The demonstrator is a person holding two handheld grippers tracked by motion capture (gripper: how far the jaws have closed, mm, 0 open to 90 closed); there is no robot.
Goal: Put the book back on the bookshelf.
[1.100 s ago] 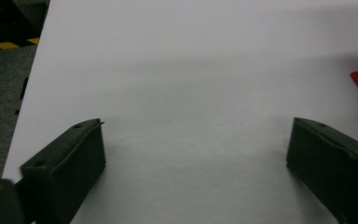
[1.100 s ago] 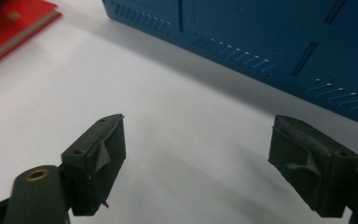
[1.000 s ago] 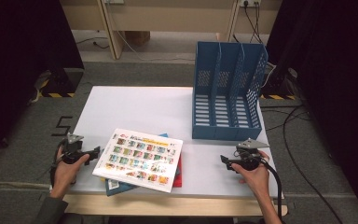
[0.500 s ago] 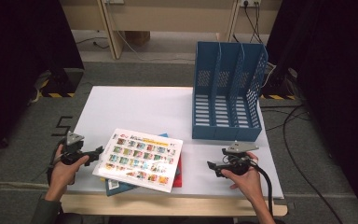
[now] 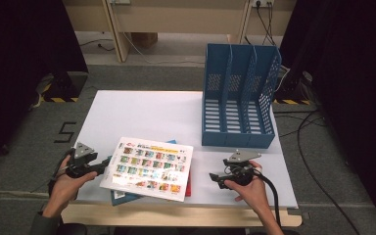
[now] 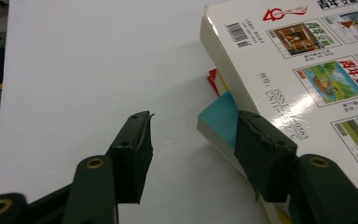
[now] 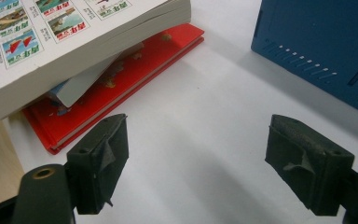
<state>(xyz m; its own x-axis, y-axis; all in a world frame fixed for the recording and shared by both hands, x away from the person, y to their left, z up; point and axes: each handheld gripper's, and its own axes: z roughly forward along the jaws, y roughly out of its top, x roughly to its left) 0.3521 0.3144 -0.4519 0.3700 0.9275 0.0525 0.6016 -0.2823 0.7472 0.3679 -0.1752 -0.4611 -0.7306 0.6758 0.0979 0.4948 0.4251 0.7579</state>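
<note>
Left gripper (image 6: 193,140) fingers just narrowed, gripping nothing, right gripper (image 7: 214,163) released, white book (image 5: 149,167) hiding lower books.

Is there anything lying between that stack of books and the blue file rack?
Nothing visible does. Bare white table lies between the top book on the stack and the blue file rack; the right tool hovers nearer the front edge.
</note>
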